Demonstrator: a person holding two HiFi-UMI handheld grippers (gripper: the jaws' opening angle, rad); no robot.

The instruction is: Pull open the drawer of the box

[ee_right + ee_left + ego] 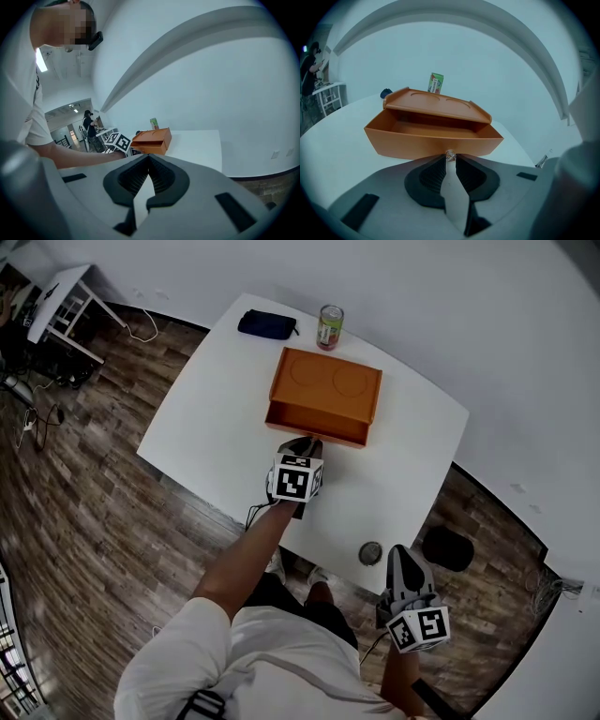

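Head view: can (330, 326) and pouch (267, 324) behind box (326, 382); left gripper (302, 444) pinches drawer knob (450, 154), right gripper (149, 161) pressed together.

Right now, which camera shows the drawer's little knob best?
The left gripper view: the knob sits close up, pinched between the left gripper's jaw tips. In the head view that gripper covers it; only the drawer's orange front shows. In the right gripper view the box is far too small to show it.
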